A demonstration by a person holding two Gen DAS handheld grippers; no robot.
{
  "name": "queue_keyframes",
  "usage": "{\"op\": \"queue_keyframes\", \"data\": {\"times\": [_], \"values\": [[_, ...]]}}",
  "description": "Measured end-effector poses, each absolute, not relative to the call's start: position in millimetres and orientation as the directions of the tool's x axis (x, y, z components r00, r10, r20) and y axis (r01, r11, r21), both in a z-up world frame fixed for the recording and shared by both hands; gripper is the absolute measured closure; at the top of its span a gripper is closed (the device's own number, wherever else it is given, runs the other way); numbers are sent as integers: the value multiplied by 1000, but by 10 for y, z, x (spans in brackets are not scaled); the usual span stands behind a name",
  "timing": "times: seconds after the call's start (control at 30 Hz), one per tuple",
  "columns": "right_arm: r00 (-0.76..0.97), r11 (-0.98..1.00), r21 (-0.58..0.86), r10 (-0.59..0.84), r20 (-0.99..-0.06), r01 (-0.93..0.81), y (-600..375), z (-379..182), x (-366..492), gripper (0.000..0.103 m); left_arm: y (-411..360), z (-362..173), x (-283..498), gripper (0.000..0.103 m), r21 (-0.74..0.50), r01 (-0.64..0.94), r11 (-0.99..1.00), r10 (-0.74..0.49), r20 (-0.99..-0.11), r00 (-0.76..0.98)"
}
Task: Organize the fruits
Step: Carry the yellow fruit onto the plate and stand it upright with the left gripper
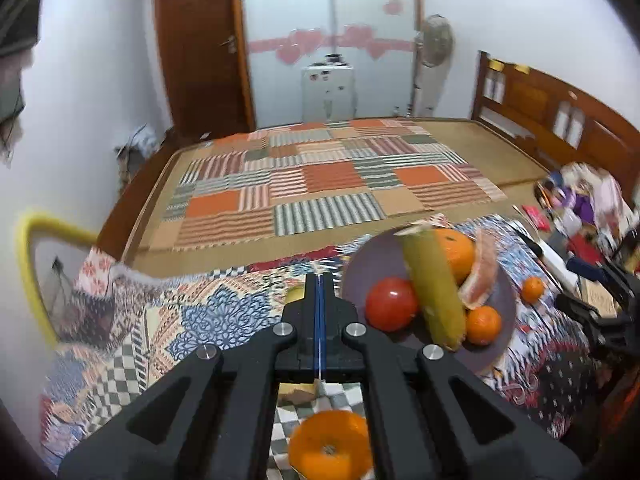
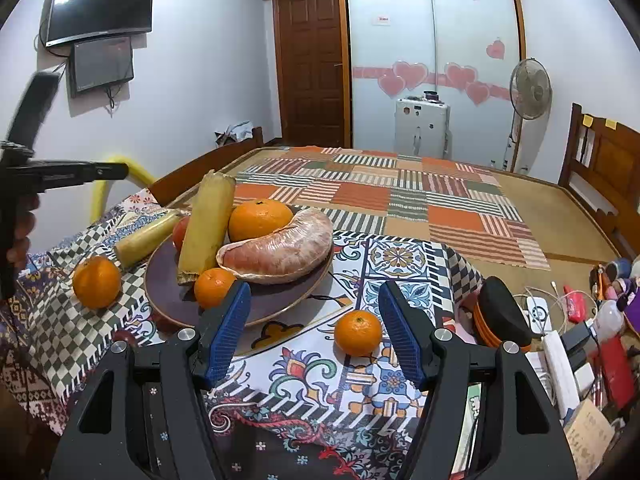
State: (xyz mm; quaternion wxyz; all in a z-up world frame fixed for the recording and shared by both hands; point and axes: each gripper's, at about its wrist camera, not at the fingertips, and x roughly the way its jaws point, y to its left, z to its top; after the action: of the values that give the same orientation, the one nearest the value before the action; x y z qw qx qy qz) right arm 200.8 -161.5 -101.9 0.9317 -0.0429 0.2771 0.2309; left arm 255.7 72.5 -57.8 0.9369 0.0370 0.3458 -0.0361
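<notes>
Loose mandarin (image 2: 358,333) sitting on the patterned cloth (image 2: 392,264) of the bench, just right of the plate (image 2: 280,304), between the spread blue pads of the right tool (image 2: 314,334). Probably best to ease forward, centre it, pinch gently so no squashing, then lift over the rim beside the pomelo wedge (image 2: 280,252). Left tool (image 1: 318,312) pressed together, empty, above another orange (image 1: 330,446) and near a stalk (image 2: 146,236) off the plate.
</notes>
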Motion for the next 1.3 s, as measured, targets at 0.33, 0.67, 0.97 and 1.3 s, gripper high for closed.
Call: {"op": "queue_keyframes", "data": {"times": [0.33,0.67,0.97,1.3], "values": [[743,890,29,398,-537,-456,-1631,-1054,1985,34,857,-1039,3017,88,3,76,997,-45,-787,616],[742,898,38,386,-548,-439,-1713,-1109,2012,34,1005,-1438,3406,70,-109,65,992,-127,-861,493],[743,892,27,391,-543,-450,-1656,-1106,1974,34,979,-1550,3601,64,-78,54,995,-94,-884,458],[742,889,27,398,-539,-457,-1631,-1102,1947,34,1181,-1250,3342,67,-122,6,993,-104,-819,564]]}}
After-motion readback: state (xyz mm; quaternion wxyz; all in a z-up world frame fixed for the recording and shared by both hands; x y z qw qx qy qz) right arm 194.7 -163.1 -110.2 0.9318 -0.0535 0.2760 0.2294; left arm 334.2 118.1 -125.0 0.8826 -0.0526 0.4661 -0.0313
